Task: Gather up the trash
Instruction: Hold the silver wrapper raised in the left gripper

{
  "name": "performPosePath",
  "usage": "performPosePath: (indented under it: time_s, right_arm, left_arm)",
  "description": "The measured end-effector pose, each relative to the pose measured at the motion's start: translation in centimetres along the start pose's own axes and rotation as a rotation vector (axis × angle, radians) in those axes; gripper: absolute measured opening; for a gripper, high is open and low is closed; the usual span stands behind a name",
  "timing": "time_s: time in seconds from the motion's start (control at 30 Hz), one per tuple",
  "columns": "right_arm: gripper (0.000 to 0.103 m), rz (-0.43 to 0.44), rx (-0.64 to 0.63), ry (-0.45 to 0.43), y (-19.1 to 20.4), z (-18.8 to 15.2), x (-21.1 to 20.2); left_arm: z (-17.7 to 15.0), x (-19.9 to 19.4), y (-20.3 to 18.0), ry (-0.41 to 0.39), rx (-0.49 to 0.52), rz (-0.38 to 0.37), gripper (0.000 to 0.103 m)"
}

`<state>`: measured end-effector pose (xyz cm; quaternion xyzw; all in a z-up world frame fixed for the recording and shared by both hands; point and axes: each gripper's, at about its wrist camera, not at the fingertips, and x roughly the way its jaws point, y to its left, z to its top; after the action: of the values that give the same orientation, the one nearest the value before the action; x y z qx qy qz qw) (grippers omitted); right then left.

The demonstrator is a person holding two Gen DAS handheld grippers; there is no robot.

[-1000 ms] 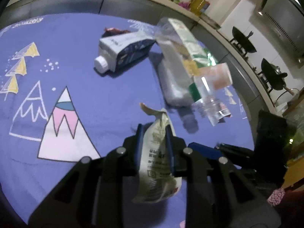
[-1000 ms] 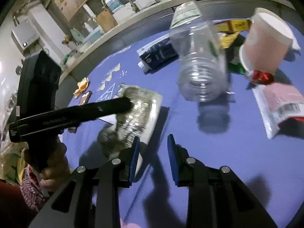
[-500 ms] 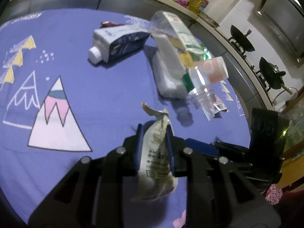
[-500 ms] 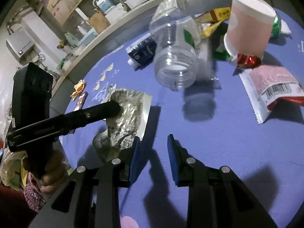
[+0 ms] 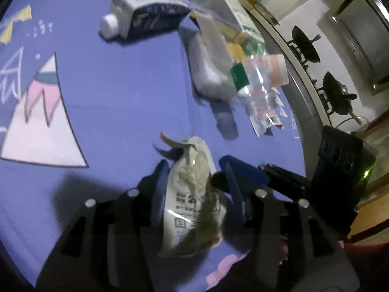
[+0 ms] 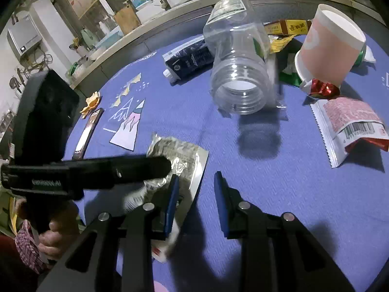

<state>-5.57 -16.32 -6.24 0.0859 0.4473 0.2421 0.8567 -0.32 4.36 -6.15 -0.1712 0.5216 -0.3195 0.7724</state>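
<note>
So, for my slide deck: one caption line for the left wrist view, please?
Left gripper, jaws just opening, releases a crumpled wrapper onto the purple tablecloth.

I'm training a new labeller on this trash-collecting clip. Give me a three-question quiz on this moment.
1. True or false: the paper cup stands upright on the blue tablecloth.
2. What lies between the fingers of the left gripper? A) carton B) crumpled snack wrapper C) cup
3. Fill in: the clear plastic bottle has no ____ on its mouth.

Key: 1 false, the paper cup lies tipped on other trash. 2 B, the crumpled snack wrapper; the jaws have just been opening around it. 3 cap.
</note>
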Motion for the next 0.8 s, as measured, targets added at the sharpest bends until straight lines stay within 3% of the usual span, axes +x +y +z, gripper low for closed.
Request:
performPosePath:
  time_s: [0.8]
  right_arm:
    - [0.027, 0.045, 0.024, -0.009, -0.9, 0.2, -0.2]
  left_arm:
    - [-1.4, -0.6, 1.3, 0.039, -0.051, -0.104, 0.048]
